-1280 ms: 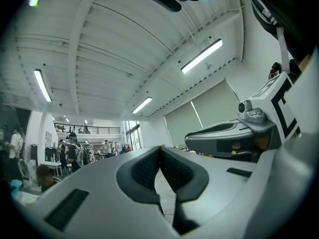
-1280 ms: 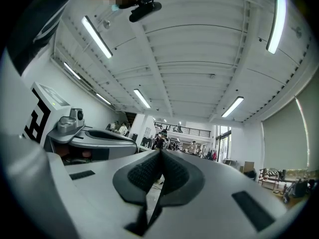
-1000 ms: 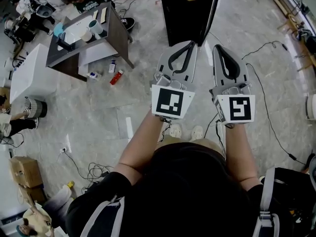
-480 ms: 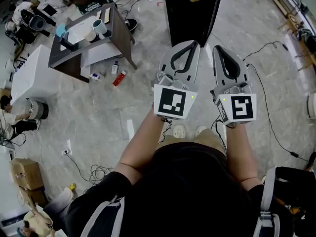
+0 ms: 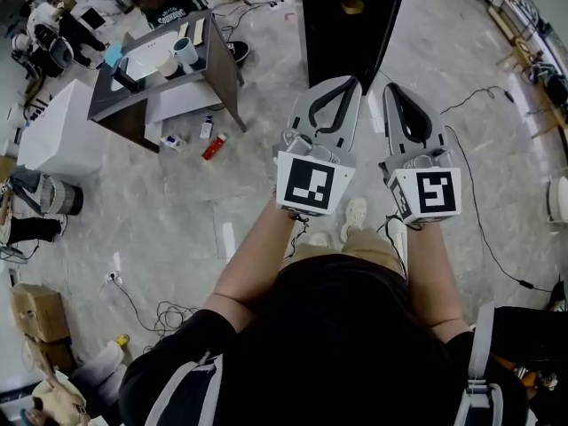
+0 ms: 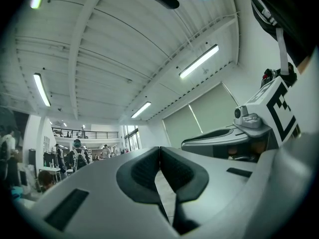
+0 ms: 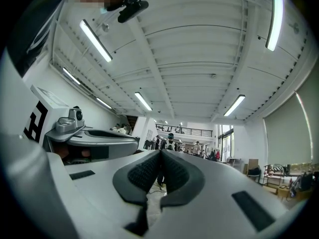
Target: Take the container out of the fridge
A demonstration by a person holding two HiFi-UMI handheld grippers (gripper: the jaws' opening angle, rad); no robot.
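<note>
As the person steps closer to the fridge (image 5: pixel 342 34), left hand-held gripper (image 5: pixel 351 82) and right hand-held gripper (image 5: pixel 391 88) stay closed and empty, container not yet reached.

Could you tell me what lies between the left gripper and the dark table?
Head view: bare floor, with a red object and a small bottle near the table.

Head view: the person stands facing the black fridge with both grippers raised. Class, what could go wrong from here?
1. A cable lies across the floor on the person's right; a step towards the fridge could catch it.
2. The left gripper and right gripper both have their jaws together and hold nothing. Reaching in like that would probably knock things rather than grip them. The container is not in view.
</note>
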